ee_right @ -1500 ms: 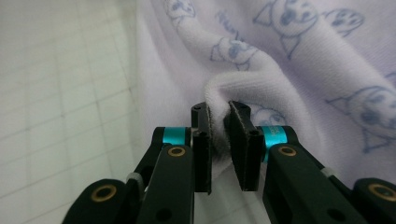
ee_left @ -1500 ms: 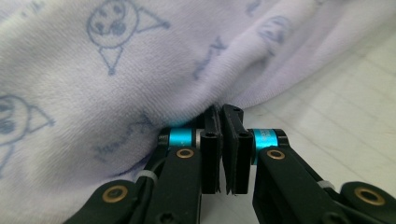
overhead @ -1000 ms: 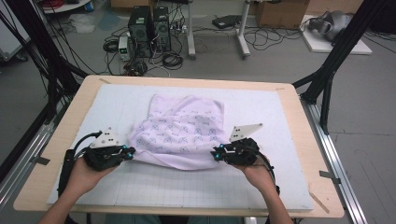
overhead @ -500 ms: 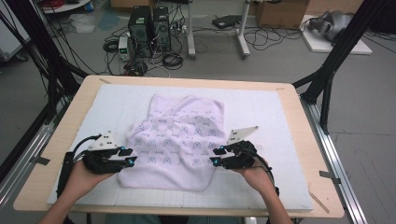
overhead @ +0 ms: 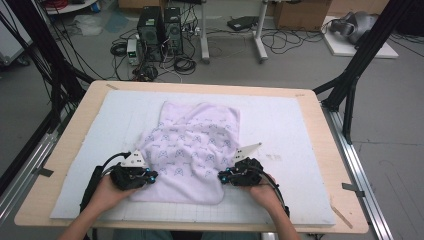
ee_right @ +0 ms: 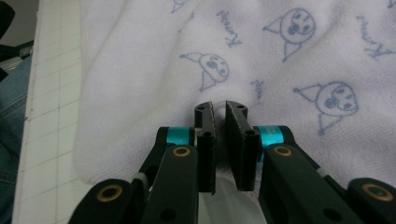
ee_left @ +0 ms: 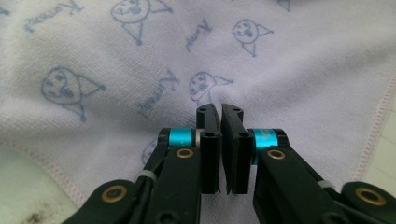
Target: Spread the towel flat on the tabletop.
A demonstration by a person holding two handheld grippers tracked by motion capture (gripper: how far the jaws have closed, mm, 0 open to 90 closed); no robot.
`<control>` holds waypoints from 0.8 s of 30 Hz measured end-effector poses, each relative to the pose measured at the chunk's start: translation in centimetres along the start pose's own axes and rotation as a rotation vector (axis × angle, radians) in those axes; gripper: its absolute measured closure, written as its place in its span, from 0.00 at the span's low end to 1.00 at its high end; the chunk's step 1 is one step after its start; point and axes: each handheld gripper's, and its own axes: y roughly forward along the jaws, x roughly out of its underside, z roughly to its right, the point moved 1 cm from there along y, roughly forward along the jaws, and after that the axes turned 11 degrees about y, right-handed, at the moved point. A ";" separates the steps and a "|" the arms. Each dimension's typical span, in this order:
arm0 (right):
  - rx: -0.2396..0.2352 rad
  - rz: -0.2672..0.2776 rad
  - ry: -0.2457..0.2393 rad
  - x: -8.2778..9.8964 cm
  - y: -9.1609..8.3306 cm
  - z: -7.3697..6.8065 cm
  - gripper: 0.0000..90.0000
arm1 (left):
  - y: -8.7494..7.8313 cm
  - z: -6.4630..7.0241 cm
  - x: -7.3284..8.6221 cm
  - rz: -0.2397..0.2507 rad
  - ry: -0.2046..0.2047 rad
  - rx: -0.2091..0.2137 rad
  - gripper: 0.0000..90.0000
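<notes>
A lavender towel (overhead: pixel 192 145) printed with small cartoon faces lies rumpled on the white gridded mat (overhead: pixel 285 125). My left gripper (overhead: pixel 152 176) is at the towel's near left part, and my right gripper (overhead: pixel 222 177) is at its near right part. In the left gripper view the jaws (ee_left: pixel 219 109) have just been closing and pinch a pucker of towel (ee_left: pixel 140 70), with creases running to the tips. In the right gripper view the jaws (ee_right: pixel 219 107) have likewise just been closing, with a fold of towel (ee_right: pixel 280 60) nipped between the tips.
The mat covers most of a wooden table (overhead: pixel 330 150) with metal rails along both sides. Black frame legs (overhead: pixel 350 85) stand at the far corners. Computer towers (overhead: pixel 160 25) and cables sit on the floor beyond the far edge.
Both hands have come down and toward the near edge. The towel's near part now lies lower and more spread on the mat.
</notes>
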 end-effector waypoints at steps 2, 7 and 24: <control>-0.007 0.000 -0.005 0.0 -0.5 -0.5 0.93 | -0.6 0.4 0.0 0.008 0.007 -0.007 0.97; -0.013 0.045 -0.026 -0.2 -2.6 -2.2 0.93 | -3.2 1.7 -0.3 0.066 0.023 -0.012 0.97; 0.036 0.074 -0.045 -0.7 -4.3 -2.5 0.63 | -3.2 0.8 -0.6 0.054 0.007 -0.011 0.64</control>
